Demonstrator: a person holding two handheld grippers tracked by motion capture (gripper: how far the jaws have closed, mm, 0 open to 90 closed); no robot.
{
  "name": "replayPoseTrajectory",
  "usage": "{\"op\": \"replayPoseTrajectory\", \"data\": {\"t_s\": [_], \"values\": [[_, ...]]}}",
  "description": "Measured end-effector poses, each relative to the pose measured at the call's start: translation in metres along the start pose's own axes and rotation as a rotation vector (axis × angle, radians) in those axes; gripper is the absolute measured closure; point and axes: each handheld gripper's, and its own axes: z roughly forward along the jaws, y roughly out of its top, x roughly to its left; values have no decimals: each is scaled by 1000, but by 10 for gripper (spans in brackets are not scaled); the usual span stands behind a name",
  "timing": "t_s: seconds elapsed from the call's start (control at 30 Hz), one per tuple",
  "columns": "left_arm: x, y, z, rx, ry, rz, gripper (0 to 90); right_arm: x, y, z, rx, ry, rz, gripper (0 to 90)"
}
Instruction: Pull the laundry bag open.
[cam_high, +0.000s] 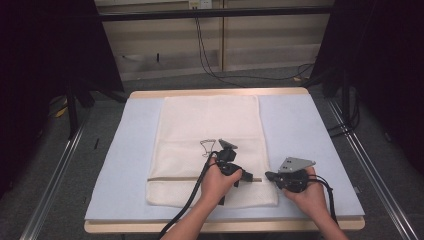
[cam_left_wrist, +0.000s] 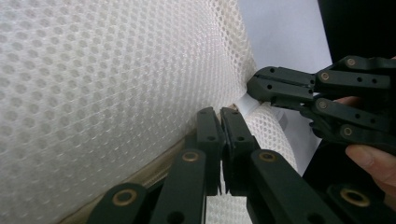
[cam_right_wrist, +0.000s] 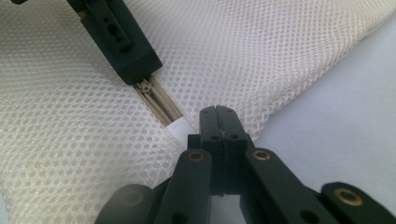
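Pale blue tabletop (cam_high: 310, 130) carries our mesh laundry bag (cam_high: 210, 130). Left gripper (cam_right_wrist: 128, 65) pinches the zipper (cam_right_wrist: 161, 102) pull; right gripper (cam_right_wrist: 223, 122) clamps its white end tab (cam_right_wrist: 180, 127). Likely next: slide left along the track.

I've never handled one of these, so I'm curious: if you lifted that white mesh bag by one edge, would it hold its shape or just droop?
Probably droop: the mesh bag lies flat on the table pad and puckers where the right hand-held gripper pinches it. It looks light, being thin open netting. The zipper strip is likely the stiffest part.
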Motion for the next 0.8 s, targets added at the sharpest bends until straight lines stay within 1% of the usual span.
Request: {"op": "replayPoseTrajectory", "data": {"t_s": [0.07, 0.1, 0.17, 0.2, 0.23, 0.27, 0.3, 0.33, 0.37, 0.4, 0.43, 0.47, 0.57, 0.6, 0.63, 0.73, 0.77, 0.8], "values": [[1, 0, -2, 2, 0, -1, 874, 0, 0, 0, 0, 1, -12, 900], [2, 0, -2, 2, -7, -2, 874, 0, 0, 0, 0, 1, -11, 900], [2, 0, -5, 4, -1, 3, 874, 0, 0, 0, 2, 0, -4, 900], [4, 1, -6, 9, 0, 13, 874, 0, 0, 0, 1, 2, -4, 900], [4, 1, -7, 11, -13, 4, 874, 0, 0, 0, 2, 3, -2, 900], [5, 0, -9, 13, 2, 7, 874, 0, 0, 0, 1, 4, -1, 900], [6, 0, -9, 8, -11, -2, 874, 0, 0, 0, 2, 6, 2, 900], [7, 0, -11, 10, -3, 2, 874, -1, 0, 0, 0, 4, 1, 900], [7, 0, -12, 16, -9, -3, 874, -1, 0, 0, 1, 5, -1, 900], [8, 0, -13, 11, -2, 6, 873, -1, 0, 0, 1, 5, 0, 900], [8, 0, -14, 8, -7, 8, 873, 0, 0, 0, 1, 4, -1, 900], [8, -1, -15, 12, 3, 3, 873, 0, 0, 0, 2, 4, -4, 900], [10, -1, -16, 9, -6, 4, 874, 0, 0, 0, 4, 4, -1, 900], [10, -1, -18, 12, 7, 9, 874, 0, 0, 0, 3, 3, -1, 900], [11, -1, -18, 12, 7, 9, 874, 0, 0, 0, 2, 4, -3, 900], [12, -1, -19, 11, -7, 1, 874, 0, 1, 0, 2, 4, -5, 900], [12, -1, -19, 11, 3, 0, 874, 0, 1, 0, 2, 4, -4, 900], [13, -1, -20, 17, -2, -1, 874, 0, 1, 0, 2, 5, -4, 900]]}}
